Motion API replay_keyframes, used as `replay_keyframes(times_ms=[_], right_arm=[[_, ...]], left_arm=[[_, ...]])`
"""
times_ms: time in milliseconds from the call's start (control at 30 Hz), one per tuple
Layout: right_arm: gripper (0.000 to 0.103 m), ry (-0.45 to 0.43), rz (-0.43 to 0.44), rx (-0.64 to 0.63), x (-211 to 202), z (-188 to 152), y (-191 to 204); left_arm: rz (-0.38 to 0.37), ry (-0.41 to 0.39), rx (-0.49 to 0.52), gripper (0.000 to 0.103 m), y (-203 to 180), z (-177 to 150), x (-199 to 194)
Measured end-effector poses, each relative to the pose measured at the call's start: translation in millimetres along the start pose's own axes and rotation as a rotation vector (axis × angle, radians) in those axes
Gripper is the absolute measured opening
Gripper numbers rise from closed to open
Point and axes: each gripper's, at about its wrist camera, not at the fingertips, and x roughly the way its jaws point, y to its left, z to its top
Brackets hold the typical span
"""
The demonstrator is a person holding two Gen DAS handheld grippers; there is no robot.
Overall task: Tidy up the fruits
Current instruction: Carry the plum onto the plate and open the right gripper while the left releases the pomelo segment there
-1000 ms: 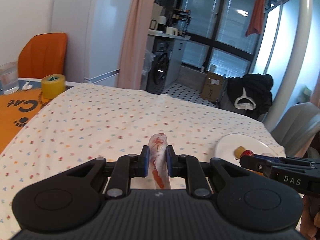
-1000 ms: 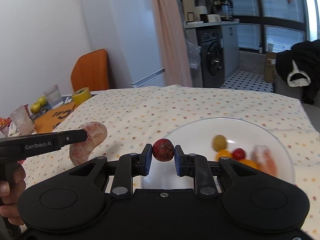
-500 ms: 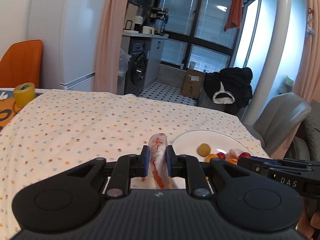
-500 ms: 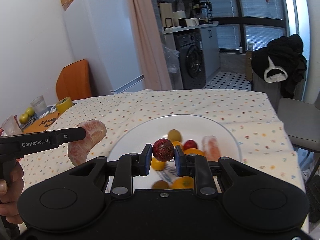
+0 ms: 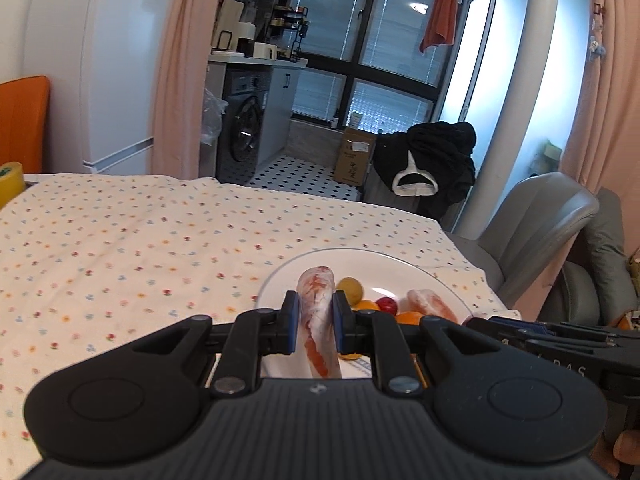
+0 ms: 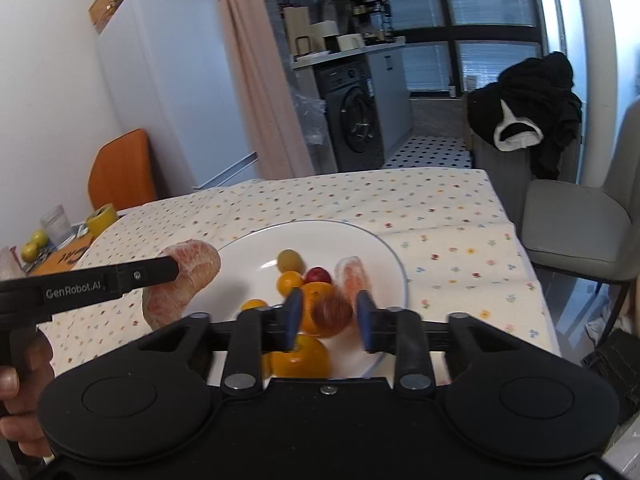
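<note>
Observer: Trouble first. What could go wrong from here?

Handler: The right gripper [image 6: 328, 316] has its jaws spread wide. A dark red fruit [image 6: 332, 312] shows blurred between them, apparently touching neither pad, above the heap on the white plate [image 6: 248, 264]. It is round and would land on other round fruit, so I judge it could bounce or roll toward 6 o'clock, over the near rim and onto the tablecloth [image 6: 440, 208].

Observer: And the other hand?

Handler: The left gripper [image 5: 314, 316] is clamped narrow on a peeled citrus segment [image 5: 316, 300], held over the plate's rim at about 9 o'clock. The flesh is soft, so a harder squeeze could tear it. The two tools are also close, and swinging in now could knock them together.

Observer: Count the fruit for me.

Handler: Two peeled segments: the held one and another [image 6: 352, 276] lying on the plate at 3 o'clock of the heap. One olive-green fruit [image 6: 290, 260] sits at 12 o'clock and one small red fruit [image 6: 318, 275] lies just beside it. I count four orange fruits [image 6: 298, 356], though the gripper hides part of them. The loose dark red one makes nine.
</note>
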Motion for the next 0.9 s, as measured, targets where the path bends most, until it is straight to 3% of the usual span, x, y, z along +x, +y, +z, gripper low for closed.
replay_keyframes(times_ms=[367, 700, 900], right_arm=[[0.035, -0.007, -0.014, 0.033, -5.3, -4.7, -12.7], [0.035, -0.004, 0.017, 0.030, -1.2, -6.0, -2.6], [0.039, -0.006, 0.034, 0.024, -2.7, -8.0, 6.8]], left_arm=[[-0.020, 0.070, -0.019, 0.019, 0.1, -9.4, 19.2], [0.030, 0.049, -0.006, 0.022, 10.8, -7.5, 6.4], [0.057, 0.037, -0.005, 0.043, 17.8, -7.6, -7.2]])
